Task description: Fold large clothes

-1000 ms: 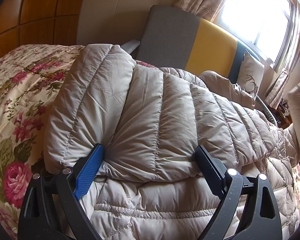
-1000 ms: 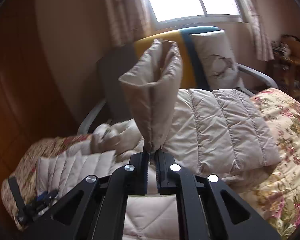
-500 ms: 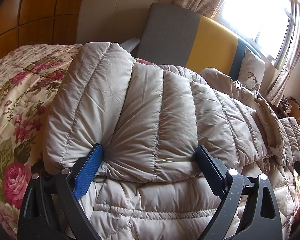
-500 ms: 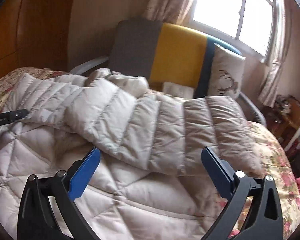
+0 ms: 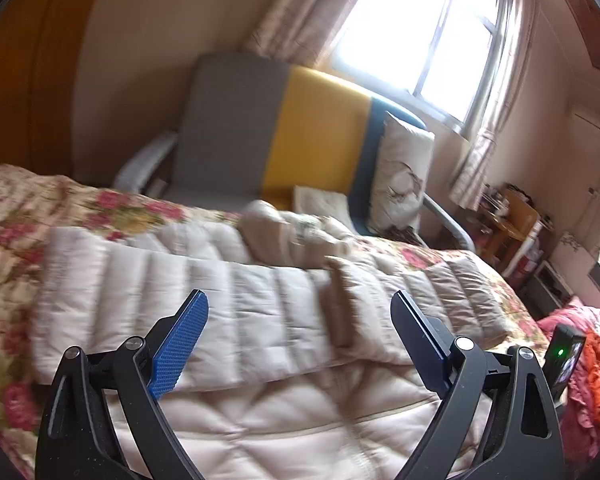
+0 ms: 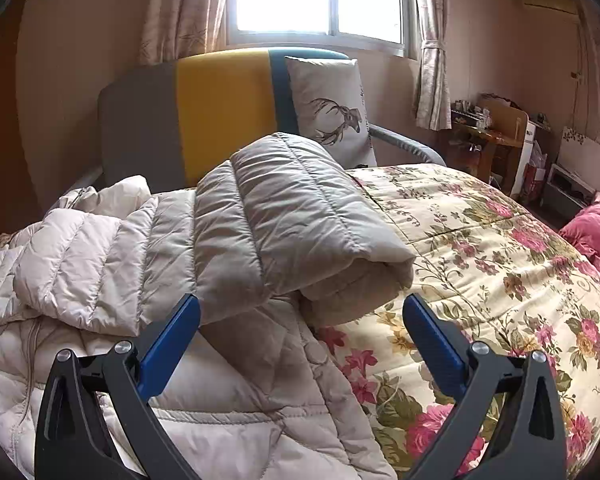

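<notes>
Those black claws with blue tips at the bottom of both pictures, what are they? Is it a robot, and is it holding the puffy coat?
It isn't a robot. A person holds one grabbing tool in each hand, and each tool has a small camera that looks out along its two fingers. So one picture is from the left gripper and the other from the right gripper. The black claws are those fingers, and the blue parts are their grippy pads.

On the bed lies a flowery quilt, and on top of it a big beige puffy coat with its sleeves folded across it. Behind the bed are a grey and yellow chair and a cushion with a deer on it.

Nothing is held right now. Both grippers are wide open and above the coat.
</notes>
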Demonstrator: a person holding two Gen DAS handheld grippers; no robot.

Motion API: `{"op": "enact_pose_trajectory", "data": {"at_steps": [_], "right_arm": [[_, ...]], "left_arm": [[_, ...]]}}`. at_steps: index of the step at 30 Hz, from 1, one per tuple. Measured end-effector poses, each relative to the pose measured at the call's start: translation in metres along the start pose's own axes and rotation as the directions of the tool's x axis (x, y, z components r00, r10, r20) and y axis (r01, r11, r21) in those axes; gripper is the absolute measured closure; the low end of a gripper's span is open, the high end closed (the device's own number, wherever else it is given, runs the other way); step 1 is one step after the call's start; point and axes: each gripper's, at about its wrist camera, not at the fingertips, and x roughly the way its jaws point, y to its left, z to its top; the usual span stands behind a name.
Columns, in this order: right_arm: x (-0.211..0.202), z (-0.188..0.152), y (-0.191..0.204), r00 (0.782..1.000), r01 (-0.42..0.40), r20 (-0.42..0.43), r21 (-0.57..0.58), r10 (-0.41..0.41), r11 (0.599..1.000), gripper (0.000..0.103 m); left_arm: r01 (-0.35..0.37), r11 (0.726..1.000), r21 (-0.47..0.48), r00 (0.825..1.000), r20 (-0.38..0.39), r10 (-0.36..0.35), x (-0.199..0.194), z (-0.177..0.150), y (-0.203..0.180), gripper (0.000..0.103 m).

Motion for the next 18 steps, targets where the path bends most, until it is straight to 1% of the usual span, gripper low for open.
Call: {"op": "enact_pose_trajectory", "data": {"at_steps": [2, 3, 5, 6, 8, 9, 10, 11, 12, 13, 16, 18], "right_arm": [[0.000, 0.001, -0.007, 1.000, 0.004, 0.001, 0.031, -0.004, 1.000, 0.002], [-0.001, 0.000, -0.011, 1.000, 0.002, 0.005, 0.047, -0.002, 0.999, 0.002], [-0.003, -0.004, -0.016, 1.000, -0.004, 0.010, 0.087, 0.003, 0.996, 0.002], [-0.002, -0.004, -0.020, 1.000, -0.007, 0.010, 0.110, 0.006, 0.994, 0.002], [0.000, -0.005, -0.029, 1.000, -0.008, 0.005, 0.160, 0.007, 0.987, 0.002], [0.001, -0.006, -0.034, 1.000, -0.002, -0.001, 0.183, 0.002, 0.983, 0.002], [0.001, -0.006, -0.037, 1.000, -0.001, -0.006, 0.204, 0.002, 0.979, 0.002], [0.002, -0.007, -0.041, 1.000, -0.005, -0.007, 0.226, 0.007, 0.974, 0.002], [0.001, -0.008, -0.044, 1.000, -0.009, -0.004, 0.245, 0.010, 0.969, 0.002], [0.000, -0.008, -0.047, 1.000, -0.014, 0.003, 0.261, 0.014, 0.965, 0.002], [-0.006, -0.011, -0.054, 1.000, -0.022, 0.027, 0.310, 0.015, 0.950, 0.002], [-0.009, -0.012, -0.057, 0.999, -0.022, 0.036, 0.330, 0.011, 0.944, 0.002]], "left_arm": [[0.017, 1.000, -0.017, 0.998, -0.058, -0.018, 0.026, 0.003, -0.014, 0.011], [0.011, 1.000, -0.030, 0.994, -0.108, -0.014, 0.046, 0.003, -0.020, 0.012], [0.010, 0.998, -0.064, 0.984, -0.177, -0.021, 0.071, 0.002, -0.024, 0.022], [0.004, 0.996, -0.092, 0.978, -0.209, -0.024, 0.085, 0.002, -0.025, 0.032], [0.010, 0.991, -0.134, 0.967, -0.251, -0.043, 0.105, -0.001, -0.024, 0.044], [0.012, 0.990, -0.141, 0.956, -0.290, -0.053, 0.115, -0.004, -0.025, 0.060], [0.005, 0.990, -0.142, 0.947, -0.318, -0.050, 0.120, -0.007, -0.028, 0.080], [0.004, 0.989, -0.150, 0.942, -0.331, -0.054, 0.122, -0.010, -0.028, 0.086], [0.026, 0.986, -0.165, 0.946, -0.315, -0.078, 0.119, -0.010, -0.031, 0.093], [0.039, 0.985, -0.167, 0.951, -0.297, -0.088, 0.113, -0.009, -0.031, 0.095], [0.088, 0.982, -0.165, 0.968, -0.220, -0.124, 0.089, 0.005, -0.035, 0.097], [0.113, 0.981, -0.159, 0.979, -0.151, -0.137, 0.069, 0.019, -0.031, 0.097]]}}
